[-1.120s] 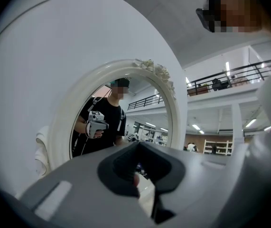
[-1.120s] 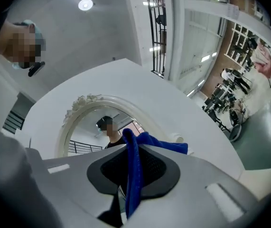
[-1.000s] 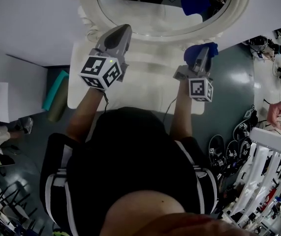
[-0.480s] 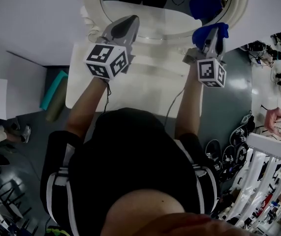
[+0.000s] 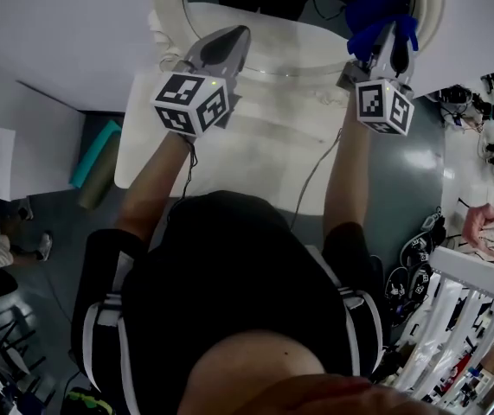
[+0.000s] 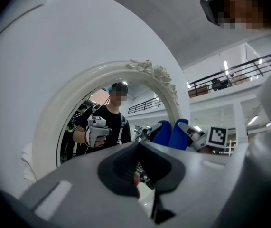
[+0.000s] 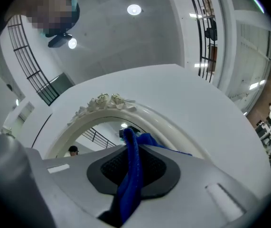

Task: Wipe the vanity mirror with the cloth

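1. The left gripper (image 5: 234, 36) hovers over the white tabletop (image 5: 255, 150). It points at the mirror's lower left rim, with its jaws pressed together and nothing between them.
2. The vanity mirror (image 5: 165, 3) stands at the table's far edge. It has a white oval frame (image 6: 45, 122) with a floral crest.
3. The right gripper (image 5: 395, 26) is clenched on the blue cloth (image 7: 131, 167). It holds the cloth up at the glass near the right rim; I cannot tell whether the cloth touches the glass.
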